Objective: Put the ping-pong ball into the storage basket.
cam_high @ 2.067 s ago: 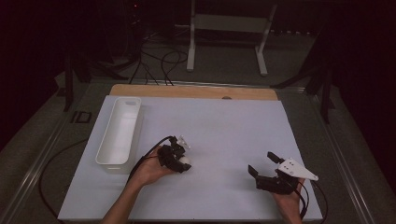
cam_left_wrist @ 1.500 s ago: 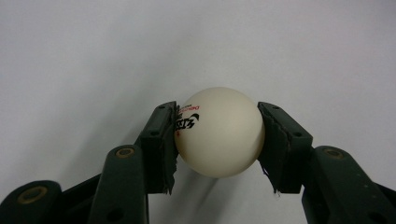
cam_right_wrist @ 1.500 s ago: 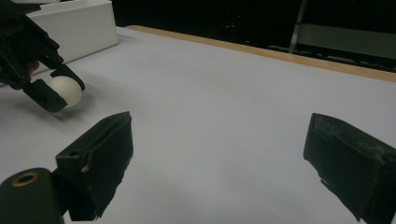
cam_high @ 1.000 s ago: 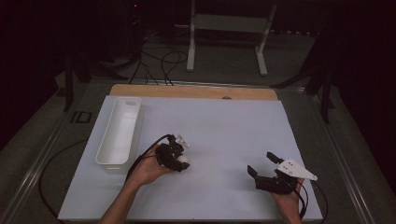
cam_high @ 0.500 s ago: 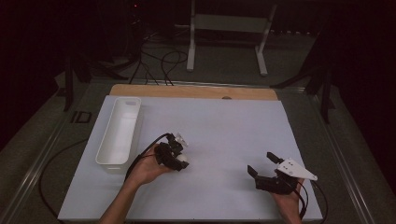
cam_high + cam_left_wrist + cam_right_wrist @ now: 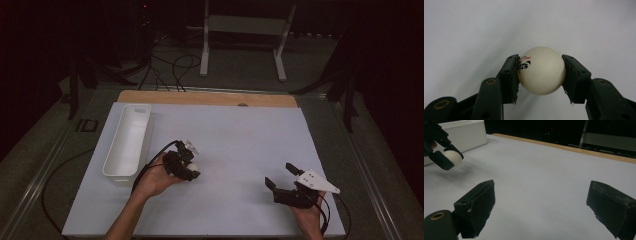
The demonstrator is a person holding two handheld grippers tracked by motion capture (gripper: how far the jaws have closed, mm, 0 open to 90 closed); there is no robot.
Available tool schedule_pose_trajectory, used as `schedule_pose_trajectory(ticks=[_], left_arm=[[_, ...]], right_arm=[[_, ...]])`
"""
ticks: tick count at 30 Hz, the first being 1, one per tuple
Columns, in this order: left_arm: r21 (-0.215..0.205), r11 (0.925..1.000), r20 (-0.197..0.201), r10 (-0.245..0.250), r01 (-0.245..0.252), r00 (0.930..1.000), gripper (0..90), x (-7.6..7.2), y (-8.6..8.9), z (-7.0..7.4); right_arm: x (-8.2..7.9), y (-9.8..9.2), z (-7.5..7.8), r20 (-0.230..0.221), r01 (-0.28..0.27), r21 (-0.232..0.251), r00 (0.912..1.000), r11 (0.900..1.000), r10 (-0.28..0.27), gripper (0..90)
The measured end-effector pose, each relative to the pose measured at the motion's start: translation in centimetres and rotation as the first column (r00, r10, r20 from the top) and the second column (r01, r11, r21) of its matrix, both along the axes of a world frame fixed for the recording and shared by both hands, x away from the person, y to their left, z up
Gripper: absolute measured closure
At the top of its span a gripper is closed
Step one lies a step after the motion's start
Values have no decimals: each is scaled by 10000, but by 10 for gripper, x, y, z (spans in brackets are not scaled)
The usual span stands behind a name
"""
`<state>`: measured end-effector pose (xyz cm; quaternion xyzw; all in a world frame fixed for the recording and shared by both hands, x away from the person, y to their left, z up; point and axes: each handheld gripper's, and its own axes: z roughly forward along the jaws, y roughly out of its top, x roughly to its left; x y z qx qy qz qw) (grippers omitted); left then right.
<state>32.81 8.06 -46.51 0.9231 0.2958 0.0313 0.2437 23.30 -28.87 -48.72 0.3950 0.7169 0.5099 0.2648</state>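
A cream table-tennis ball with black and red print sits clamped between the two black pads of my left gripper, which is shut on it above the white mat. In the high view that left gripper is held left of centre, with the ball pale at its tip. The right gripper view shows the ball at far left in the other gripper's jaws. My right gripper rests low at the front right of the mat, open, nothing between its pads.
A long white bin stands along the mat's left side, just left of my left hand. A wooden strip edges the far side of the white mat. Cables and a metal stand lie on the dark floor beyond.
My left hand has drifted slightly toward the left with the ball still clamped. The right gripper has stayed where it was.
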Motion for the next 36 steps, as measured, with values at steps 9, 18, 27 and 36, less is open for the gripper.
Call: schedule_pose_trajectory(ticks=[9, 18, 27, 36], left_arm=[[-71, 9998, 14, 198, -198, 9998, 512, 0, 3, 4], [-105, 9992, -16, 390, -390, 9992, 512, 0, 8, 9], [-102, 9982, -22, 598, -599, 9982, 512, 0, 15, 13], [-123, 9969, 12, 771, -771, 9970, 512, 0, 19, 19]], right_arm=[[0, 0, 0, -3, 8, 5, 10000, 10000, -8, 79], [0, 0, 0, 1, 3, 6, 10000, 10000, -3, 79], [0, 0, 0, 11, 0, 5, 10000, 10000, 0, 79], [0, 0, 0, -1, 13, 24, 10000, 10000, -13, 79]])
